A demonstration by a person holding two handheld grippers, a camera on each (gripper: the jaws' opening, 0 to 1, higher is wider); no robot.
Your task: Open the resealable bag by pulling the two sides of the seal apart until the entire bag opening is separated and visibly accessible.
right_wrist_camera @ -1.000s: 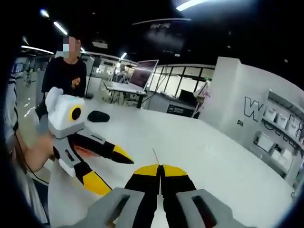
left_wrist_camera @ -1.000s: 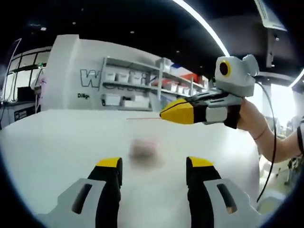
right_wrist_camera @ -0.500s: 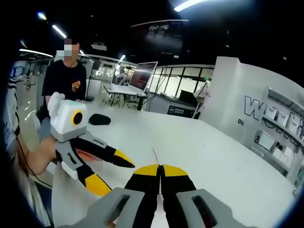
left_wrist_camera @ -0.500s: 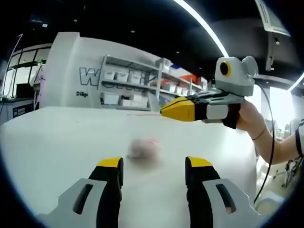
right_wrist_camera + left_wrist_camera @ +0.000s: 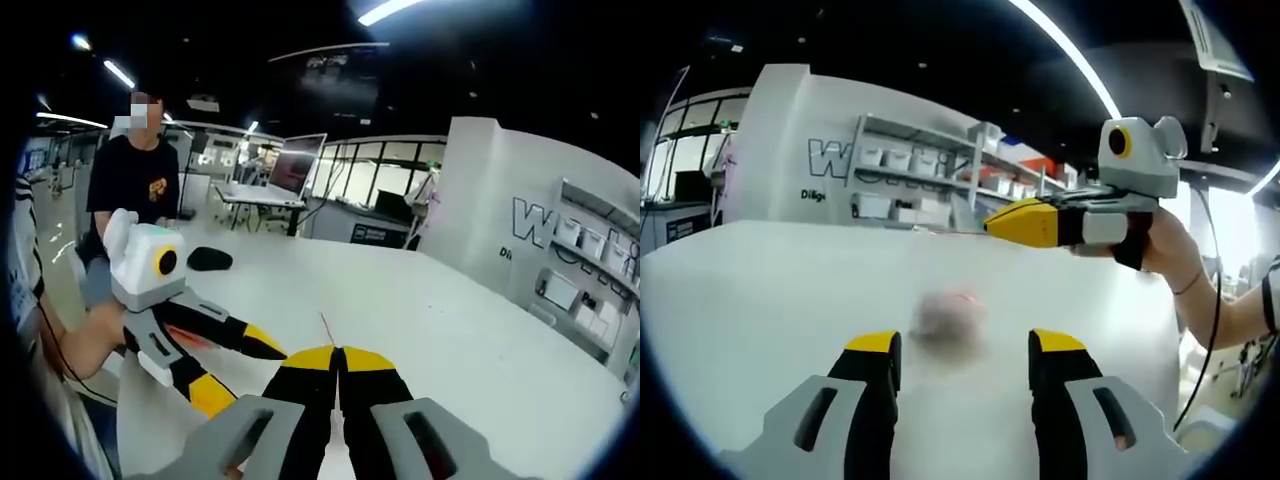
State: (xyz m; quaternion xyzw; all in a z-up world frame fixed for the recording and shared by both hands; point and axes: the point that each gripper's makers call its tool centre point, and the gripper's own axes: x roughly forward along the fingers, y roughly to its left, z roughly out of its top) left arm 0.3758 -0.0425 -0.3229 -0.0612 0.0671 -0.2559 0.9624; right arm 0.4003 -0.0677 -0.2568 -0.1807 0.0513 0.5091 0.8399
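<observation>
**Bag barely visible, held at the seal edge**

Although the clear resealable bag (image 5: pixel 940 300) is hard to make out, it hangs above the white table (image 5: pixel 760 280). Right gripper (image 5: pixel 338 352) jaws are pinched on its seal edge; left gripper (image 5: pixel 962 345) jaws stand apart, the bag between them.

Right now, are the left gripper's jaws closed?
No. In the left gripper view the left gripper has its yellow-tipped jaws standing well apart.
</observation>
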